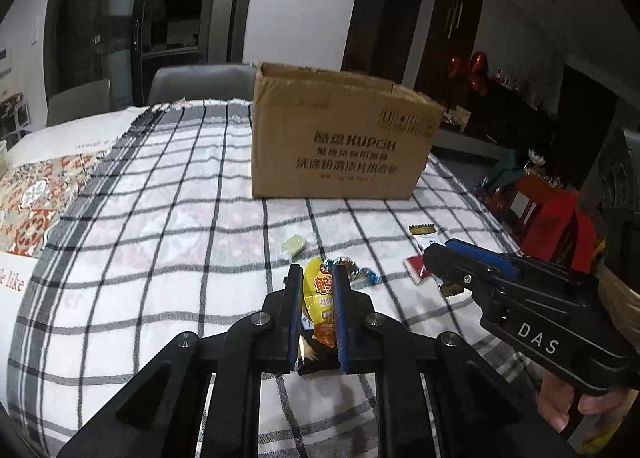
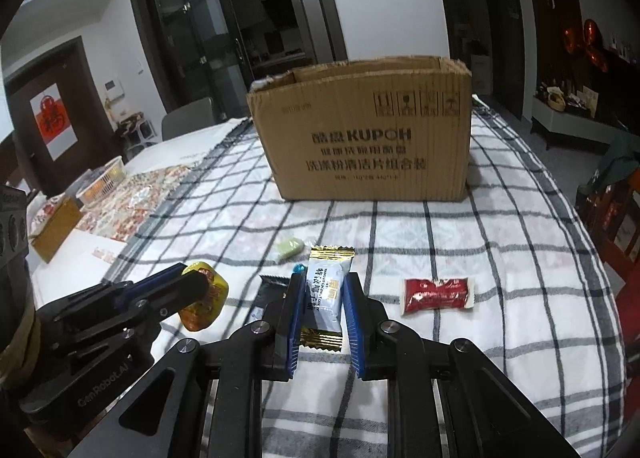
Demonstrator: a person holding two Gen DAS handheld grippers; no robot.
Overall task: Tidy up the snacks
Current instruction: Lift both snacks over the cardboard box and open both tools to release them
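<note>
My left gripper [image 1: 317,278] is shut on a yellow-orange snack packet [image 1: 320,298]; it also shows in the right wrist view [image 2: 204,296]. My right gripper [image 2: 324,286] is shut on a white-and-gold snack packet [image 2: 326,290], low over the cloth. An open cardboard box [image 1: 340,138] [image 2: 364,138] stands further back on the checked tablecloth. Loose on the cloth lie a pale green candy [image 1: 294,246] [image 2: 290,248], a red-and-white packet [image 2: 436,294] [image 1: 416,268], a dark packet [image 2: 268,294] and a blue-foil candy [image 1: 360,270].
The checked tablecloth [image 2: 480,250] covers the table, with a patterned mat [image 1: 36,194] at the left. A small basket [image 2: 104,178] and a small brown box [image 2: 56,230] sit far left. A grey chair [image 1: 200,82] stands behind the table; red items [image 1: 560,226] lie off its right edge.
</note>
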